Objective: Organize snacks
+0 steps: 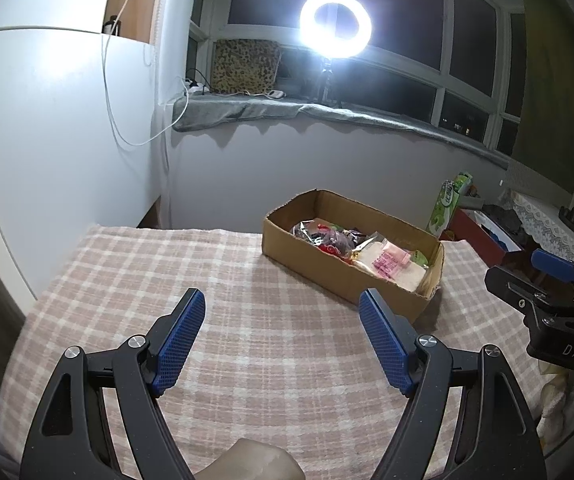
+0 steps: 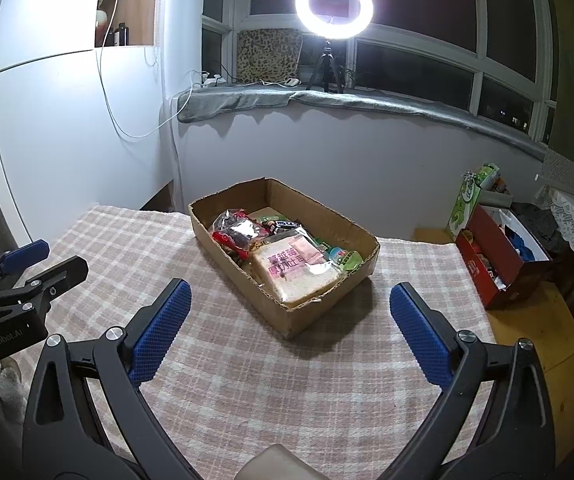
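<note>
Claws first: left claw (image 1: 283, 336) is hanging over the checked cloth (image 1: 247, 360) in the lower middle of its frame, jaws spread wide, nothing between the blue pads (image 1: 179, 344). Right claw (image 2: 289, 336) is doing the same in its own view, jaws wide apart and empty above the cloth.

Each claw is showing at the edge of the other's view: the right one at the right edge of the left view, the left one at the left edge of the right view.

Cardboard box (image 2: 329, 312) is sitting on the cloth just beyond the right claw, centre of frame, and right of centre in the left view. Snacks are lying inside it: a bread pack (image 2: 299, 272) at the near end, red and dark packets (image 2: 239, 234) at the far end, green packets (image 2: 345, 258) along the right wall.

Ring light (image 2: 334, 3) is glowing at top centre on the windowsill.
</note>
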Available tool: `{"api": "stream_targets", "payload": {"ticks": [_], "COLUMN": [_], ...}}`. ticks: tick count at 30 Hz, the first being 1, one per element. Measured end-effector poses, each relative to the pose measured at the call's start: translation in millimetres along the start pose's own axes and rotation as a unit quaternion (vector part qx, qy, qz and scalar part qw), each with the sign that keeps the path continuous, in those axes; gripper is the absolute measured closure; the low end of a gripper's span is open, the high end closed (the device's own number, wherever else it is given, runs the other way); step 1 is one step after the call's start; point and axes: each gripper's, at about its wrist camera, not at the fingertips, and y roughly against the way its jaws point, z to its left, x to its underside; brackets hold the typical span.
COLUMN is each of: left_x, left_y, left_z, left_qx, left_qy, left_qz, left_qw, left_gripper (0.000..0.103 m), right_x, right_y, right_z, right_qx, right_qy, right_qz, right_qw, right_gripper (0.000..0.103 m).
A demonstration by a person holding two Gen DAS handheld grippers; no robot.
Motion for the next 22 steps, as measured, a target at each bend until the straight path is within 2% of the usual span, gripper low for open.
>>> {"api": "stream_targets", "payload": {"ticks": [15,22], "left_x": [0.6,2.2], "left_y": [1.2,2.6], "left_z": [0.3,-5.7], "left_qx": [0.001,-0.002], "left_qy": [0.002,-0.007], "left_qz": [0.001,-0.013], "left_qw": [1.0,0.9999], "left_gripper": [0.024,0.024], "right_x": [1.0,3.9], "right_y": [-0.3,-0.8], "right_z": [1.5,1.0], "right_qx": [-0.006,-0.004], "right_qy": [0.004,0.002], "right_qz": [0.004,0.006], "right_qw": [1.0,1.0], "right_gripper": [0.002,0.002]}}
